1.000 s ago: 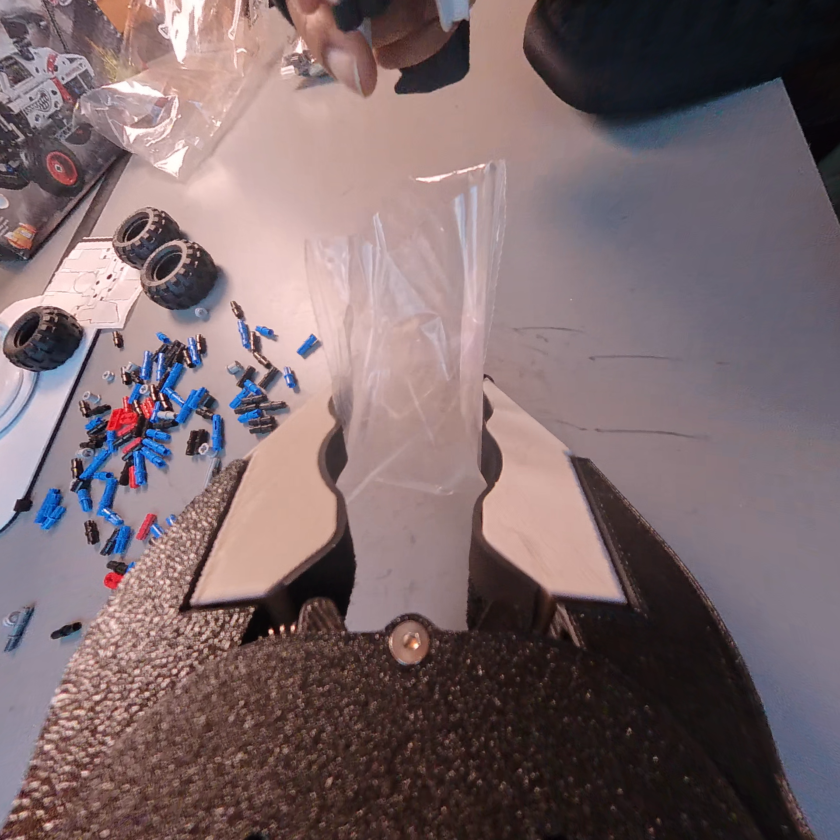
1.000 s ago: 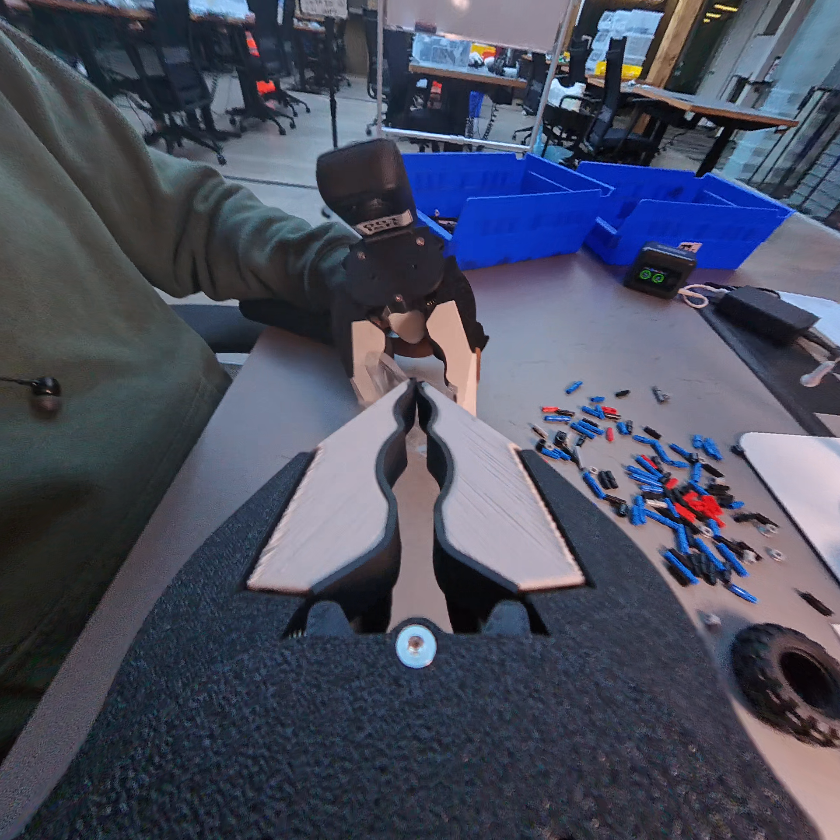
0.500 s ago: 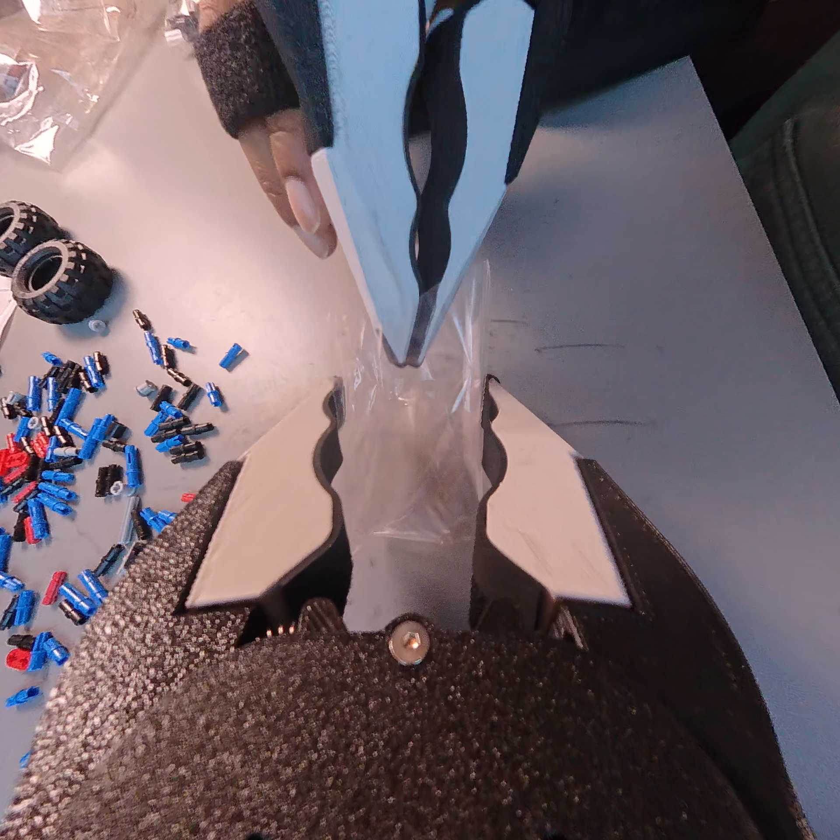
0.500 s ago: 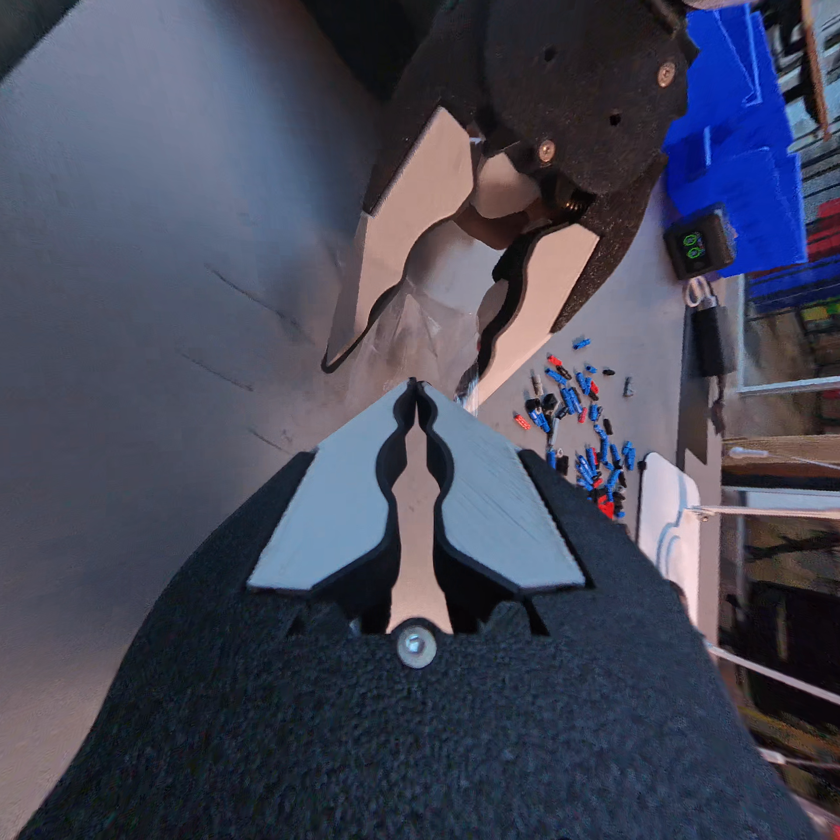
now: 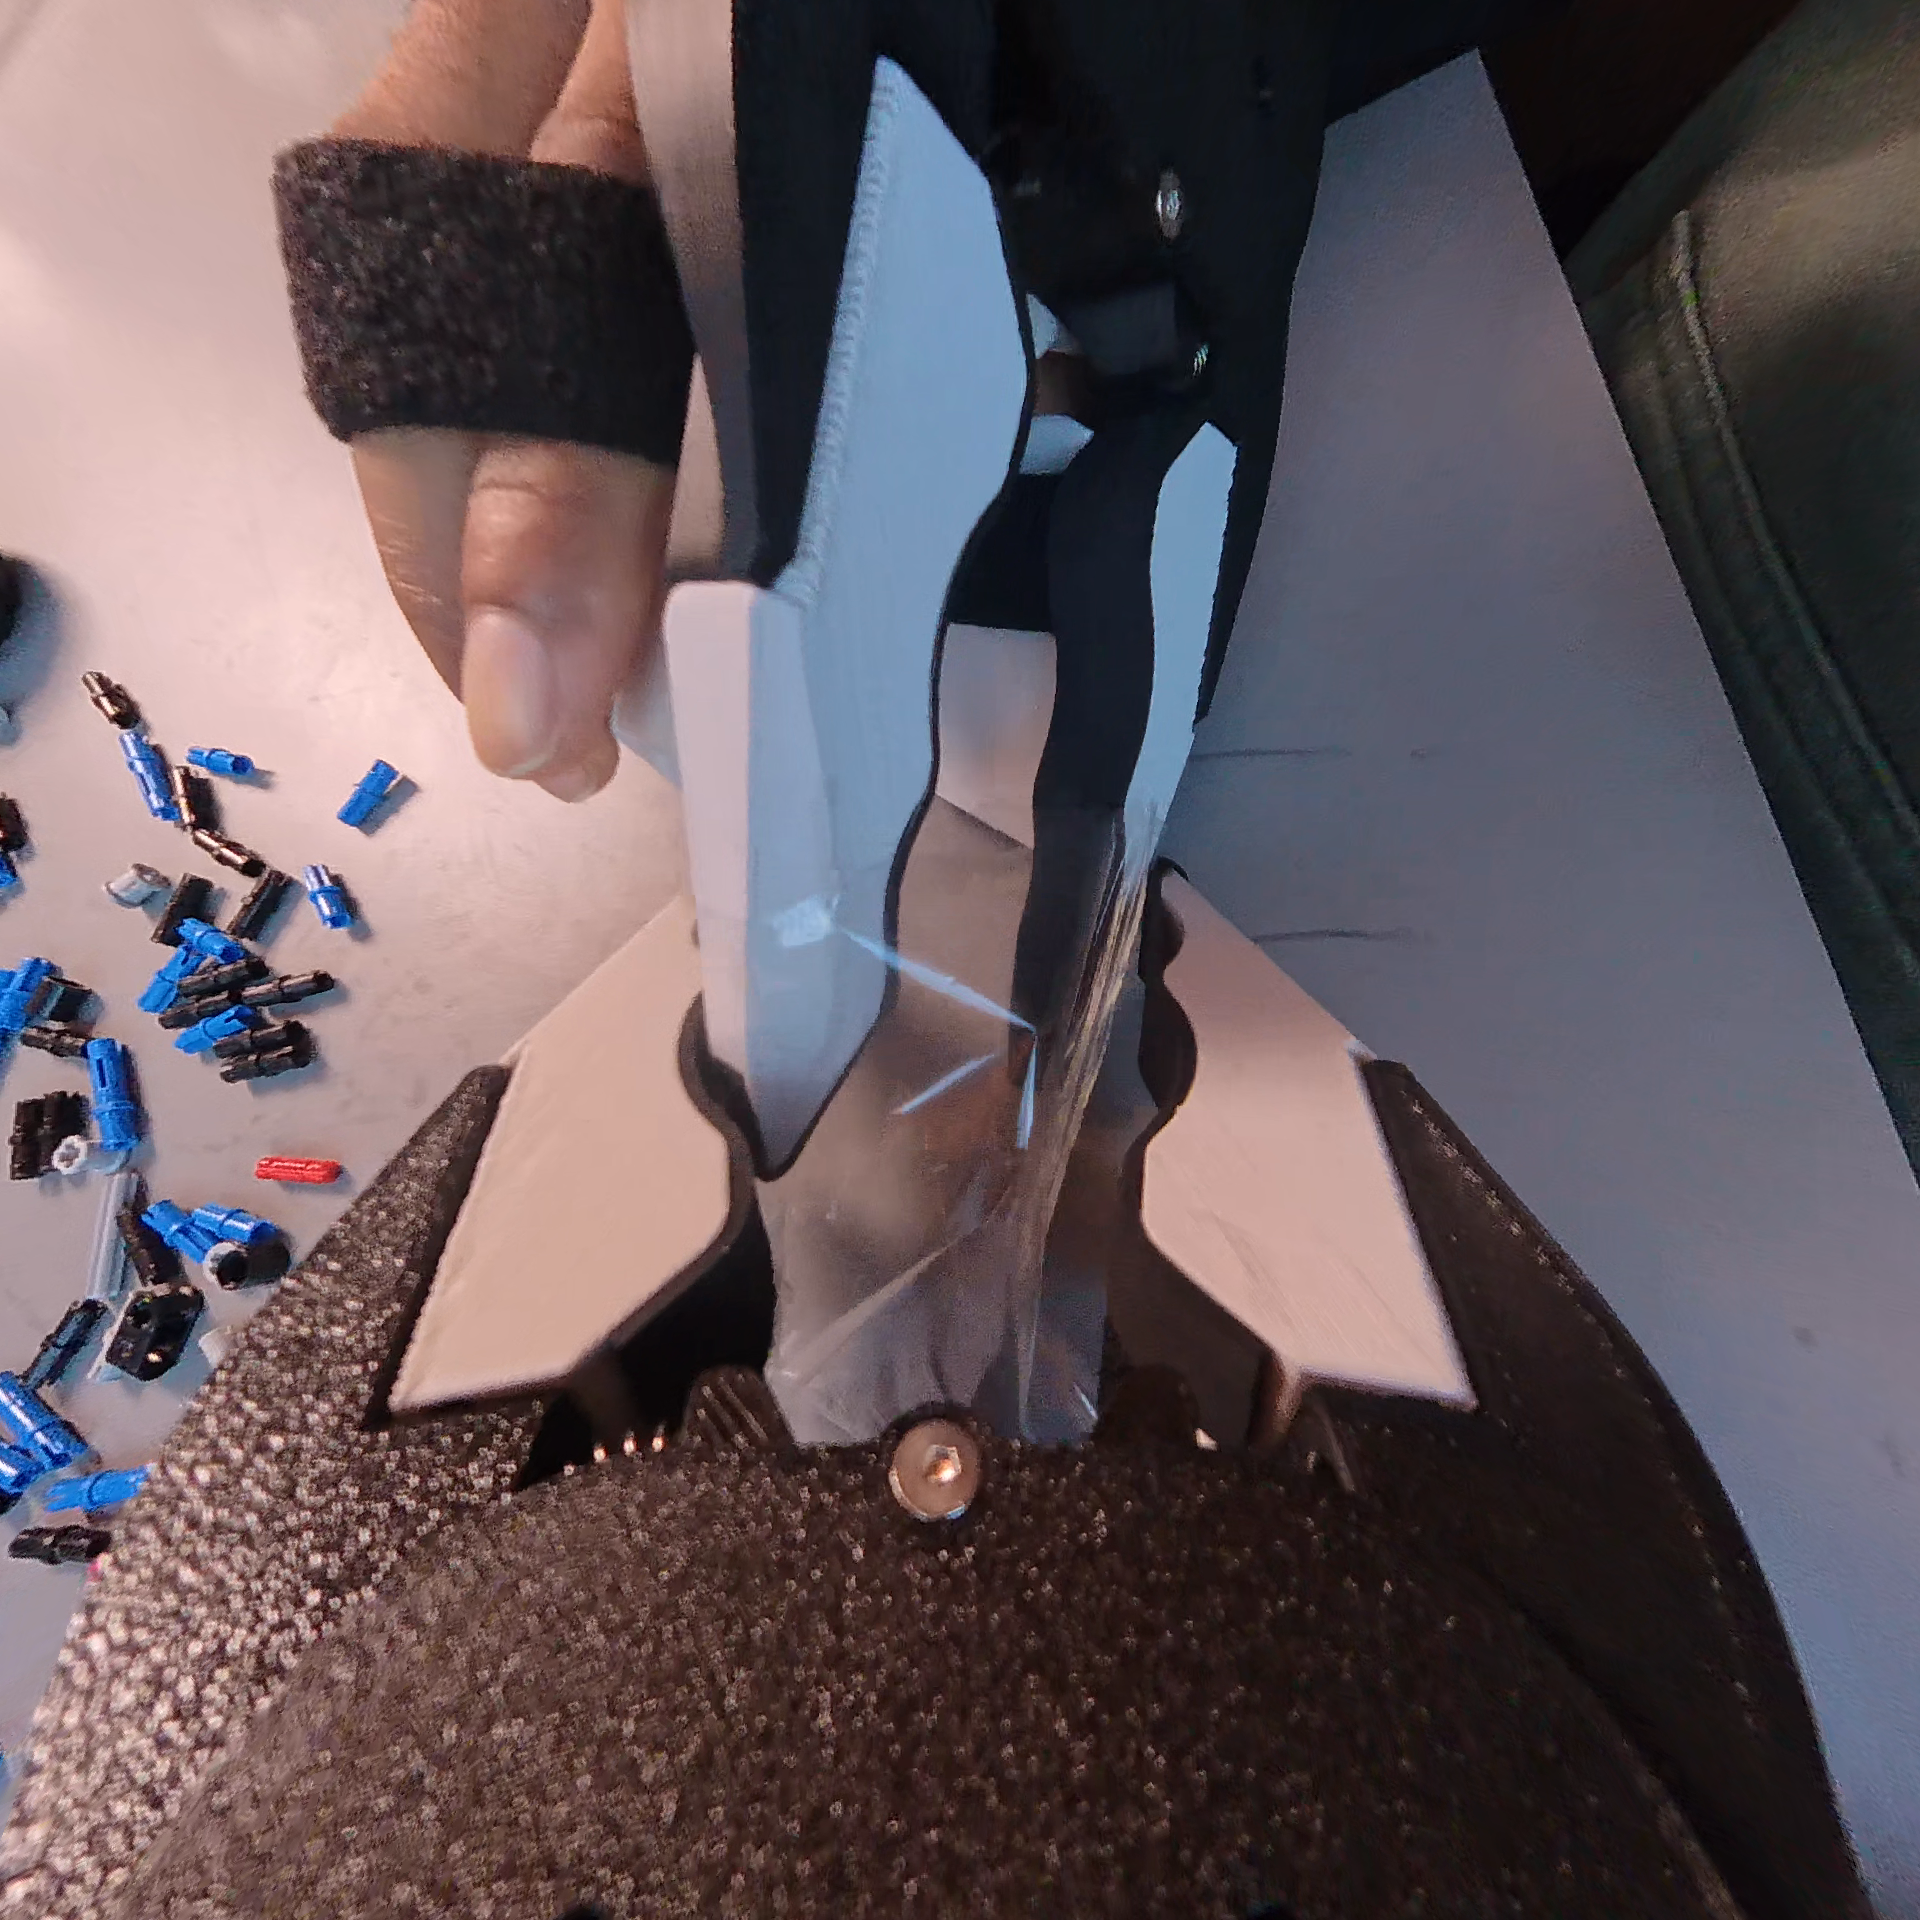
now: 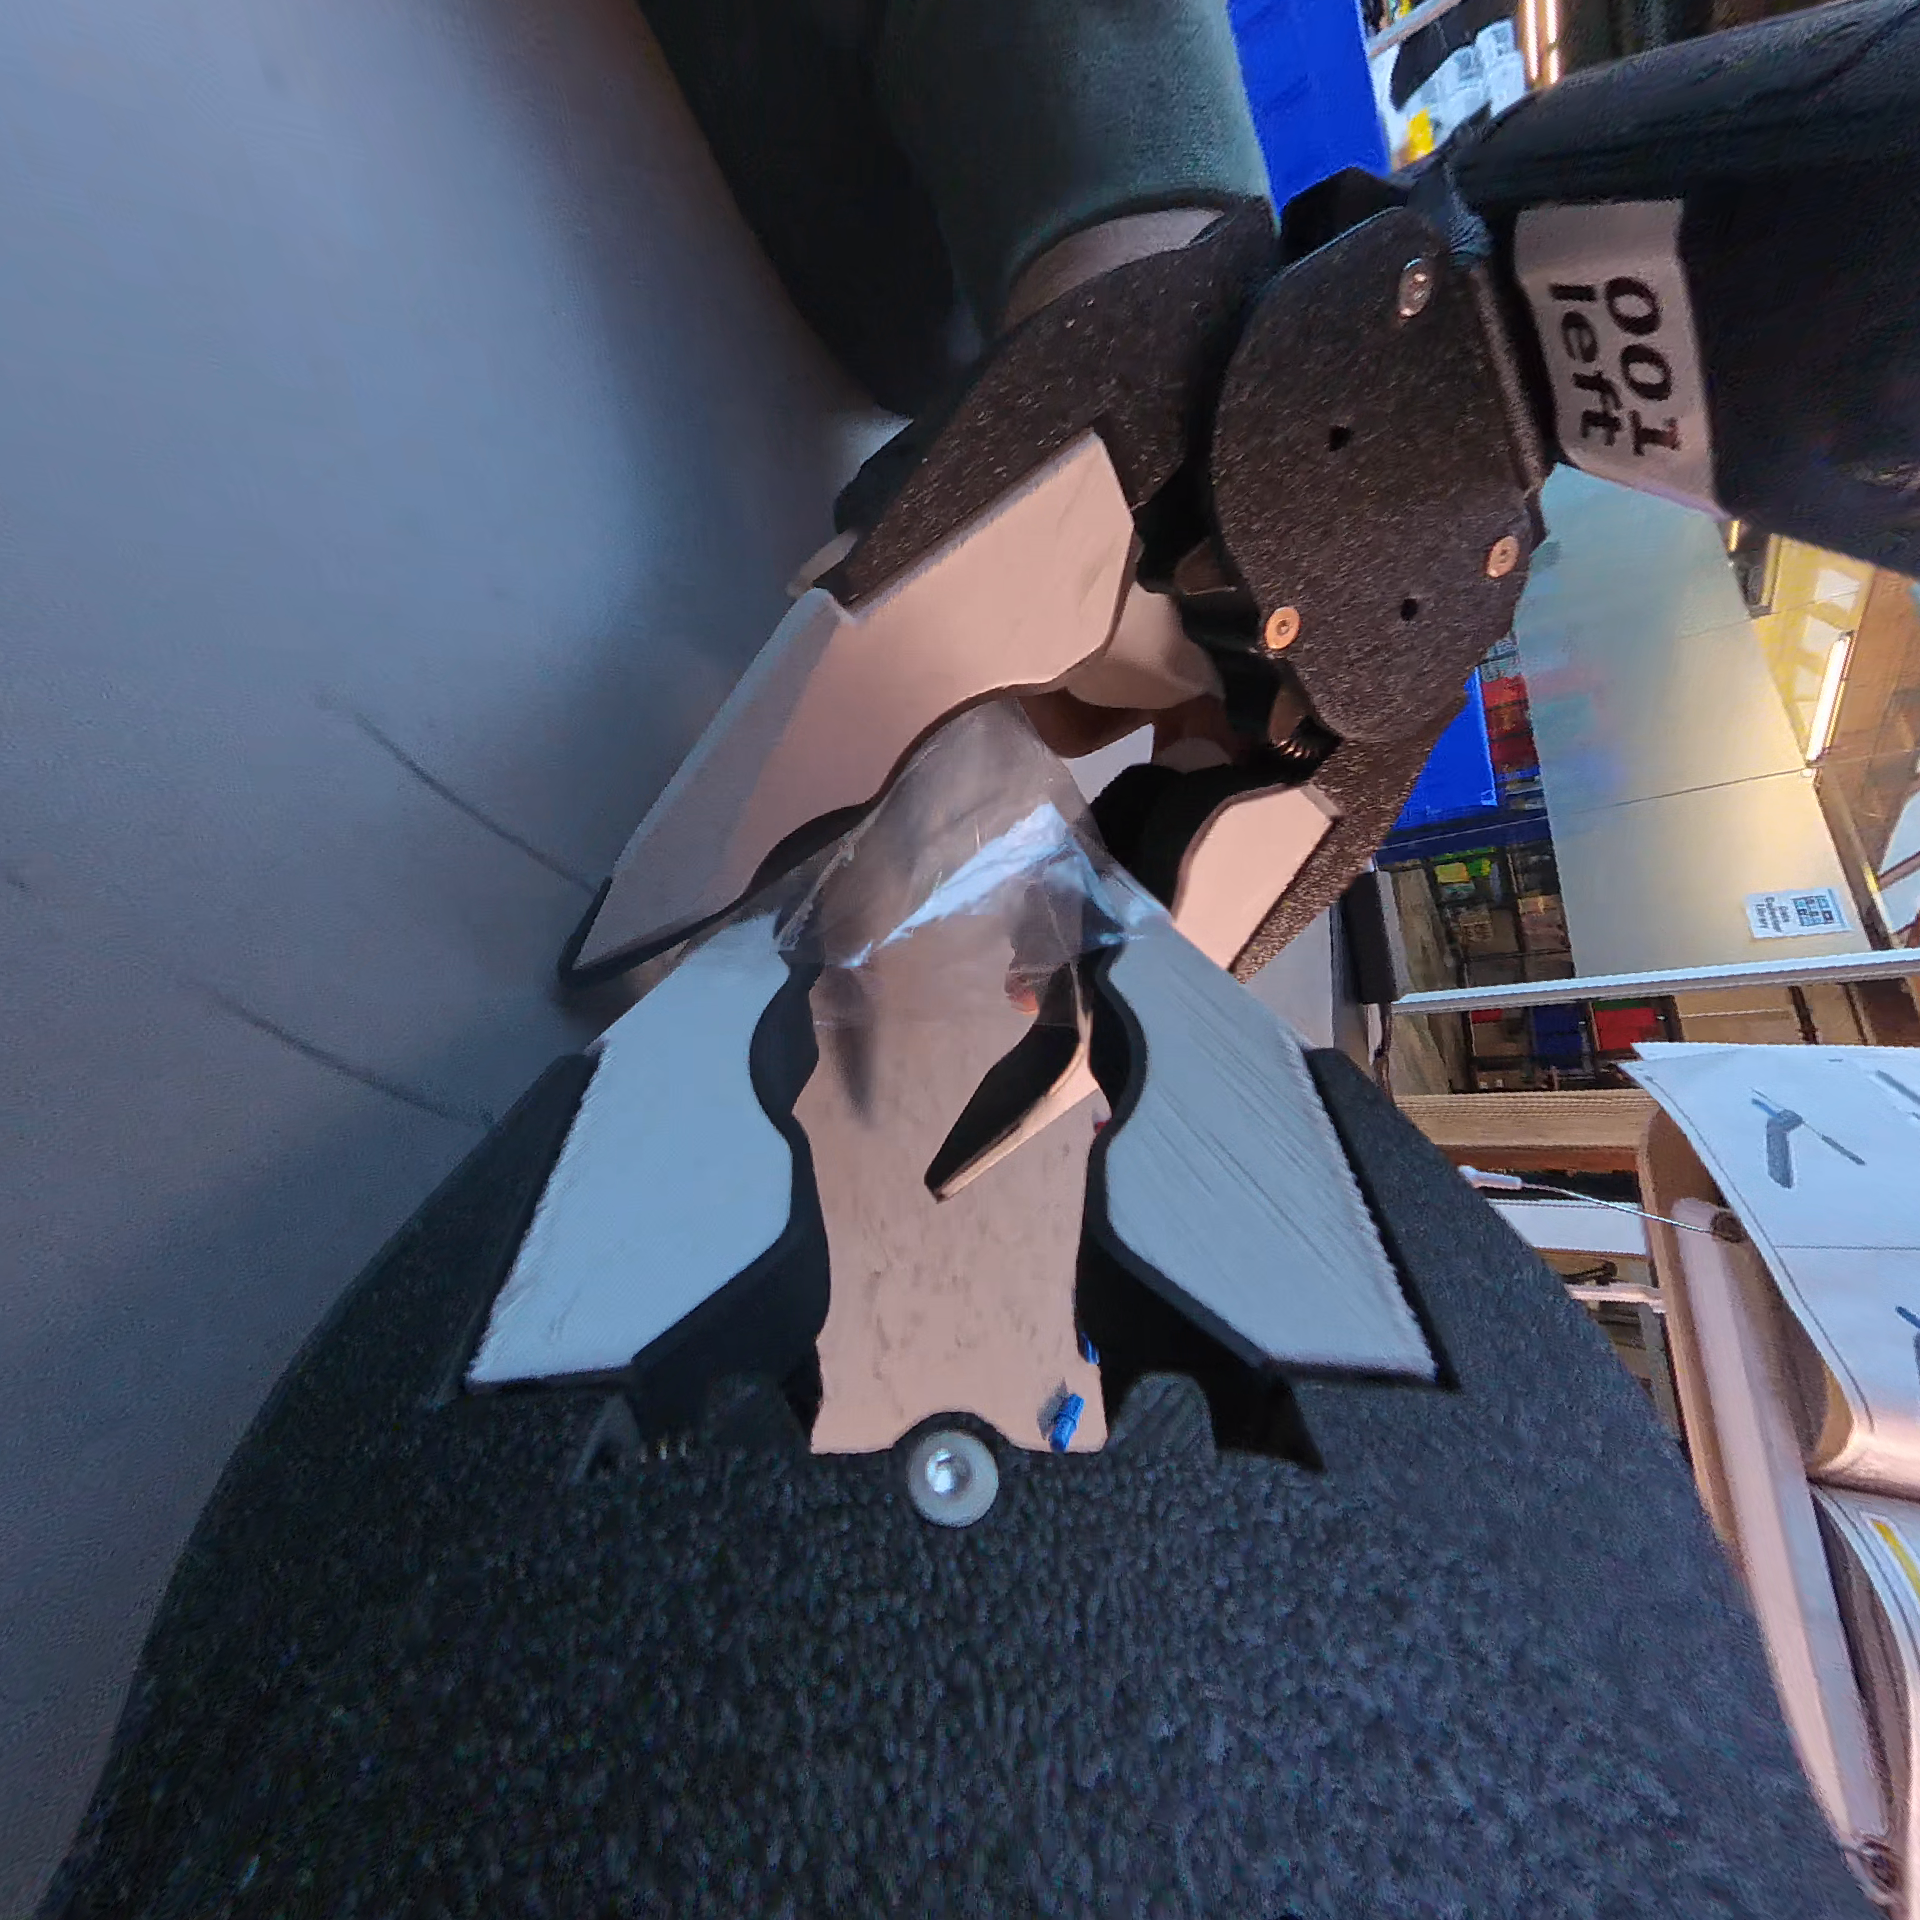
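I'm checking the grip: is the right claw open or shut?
Open: the fingers of the right claw stand well apart, with the clear plastic bag in the gap between them.

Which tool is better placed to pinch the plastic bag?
Probably the left tool: open, the clear plastic bag deep between its fingers. The right tool, also open, has only its edge at the tips.

clear glossy crinkled plastic bag (image 5: 935,1226); matt grey table (image 5: 1455,831); rough black grainy left gripper (image 5: 925,935) body.
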A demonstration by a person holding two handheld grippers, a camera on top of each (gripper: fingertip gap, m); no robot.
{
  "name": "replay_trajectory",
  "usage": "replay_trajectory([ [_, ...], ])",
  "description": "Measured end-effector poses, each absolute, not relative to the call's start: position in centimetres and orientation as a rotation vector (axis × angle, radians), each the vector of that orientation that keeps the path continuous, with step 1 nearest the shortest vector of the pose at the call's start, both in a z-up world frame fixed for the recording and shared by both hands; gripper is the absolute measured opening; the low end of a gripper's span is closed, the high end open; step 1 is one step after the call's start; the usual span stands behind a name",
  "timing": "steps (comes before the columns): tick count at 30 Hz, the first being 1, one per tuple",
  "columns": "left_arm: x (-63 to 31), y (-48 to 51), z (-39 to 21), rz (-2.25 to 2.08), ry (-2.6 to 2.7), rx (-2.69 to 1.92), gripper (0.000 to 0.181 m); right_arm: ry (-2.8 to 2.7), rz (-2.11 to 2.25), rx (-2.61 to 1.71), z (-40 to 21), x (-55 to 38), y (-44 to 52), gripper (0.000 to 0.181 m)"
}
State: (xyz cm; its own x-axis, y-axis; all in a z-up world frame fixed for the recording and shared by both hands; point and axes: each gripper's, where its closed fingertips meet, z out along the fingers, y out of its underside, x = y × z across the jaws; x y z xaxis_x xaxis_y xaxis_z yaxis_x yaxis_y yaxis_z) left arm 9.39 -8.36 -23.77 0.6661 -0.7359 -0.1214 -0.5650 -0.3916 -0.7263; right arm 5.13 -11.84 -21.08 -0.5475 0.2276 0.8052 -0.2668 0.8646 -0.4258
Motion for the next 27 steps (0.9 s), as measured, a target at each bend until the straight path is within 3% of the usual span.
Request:
replay_trajectory([
  [3, 9.6, -8.5, -23.8, -0.299, 1.005, -2.107, 0.077, -2.068, 0.635, 0.018, -21.2, 5.2, -12.0, 0.049],
  [8, 8.9, -8.7, -23.3, -0.288, 0.983, -2.108, 0.082, -2.055, 0.563, 0.055, -21.9, 5.0, -11.4, 0.0],
  [15, 6.3, -10.6, -21.3, -0.263, 0.933, -2.164, 0.094, -2.097, 0.539, 0.04, -23.2, 4.8, -10.9, 0.0],
  [22, 3.2, -12.6, -24.0, -0.171, 0.951, -2.362, 0.1, -2.09, 0.574, -0.008, -22.8, 4.6, -11.0, 0.0],
  [27, 4.2, -13.1, -24.3, -0.278, 0.989, -2.364, 0.066, -2.057, 0.565, 0.0, -22.2, 4.2, -11.3, 0.0],
])
